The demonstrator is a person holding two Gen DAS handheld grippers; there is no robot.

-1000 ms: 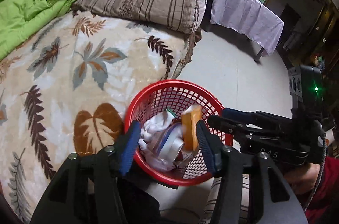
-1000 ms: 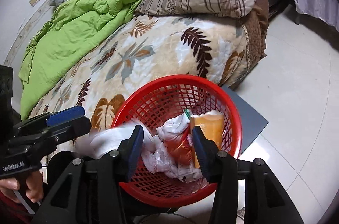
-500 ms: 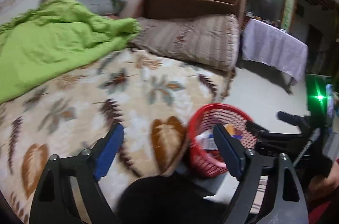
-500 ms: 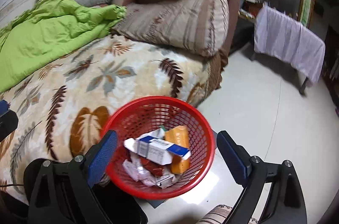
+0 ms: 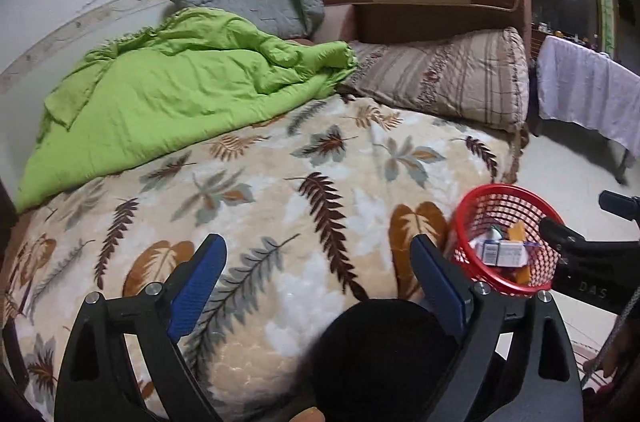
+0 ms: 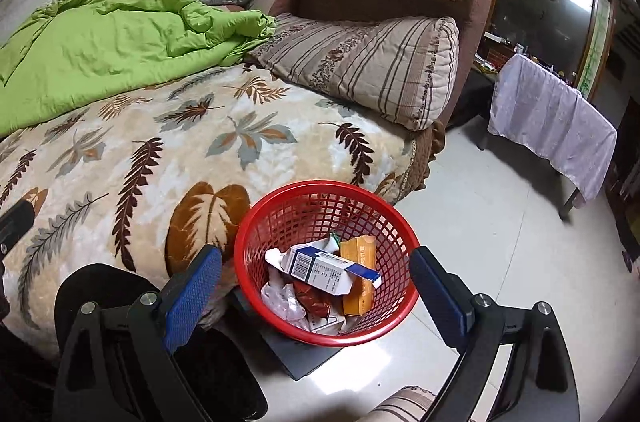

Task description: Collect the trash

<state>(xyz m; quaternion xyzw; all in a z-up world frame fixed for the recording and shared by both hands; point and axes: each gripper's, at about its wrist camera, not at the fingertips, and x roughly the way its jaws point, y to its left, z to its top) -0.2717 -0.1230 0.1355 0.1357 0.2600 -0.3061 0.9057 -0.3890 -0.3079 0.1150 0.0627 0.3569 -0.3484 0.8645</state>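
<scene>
Both grippers (image 5: 320, 274) (image 6: 316, 282) tilt downward; jaws just opened wide, empty.

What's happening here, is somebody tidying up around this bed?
Yes. A person holds a gripper in each hand to collect trash. Both the left gripper and the right gripper are open and hold nothing; their jaws have just been opening. The red basket on the floor beside the bed already contains a white and blue carton, an orange box and crumpled wrappers.

Left gripper (image 5: 320, 274), right gripper (image 6: 316, 278) — just opened, empty.
</scene>
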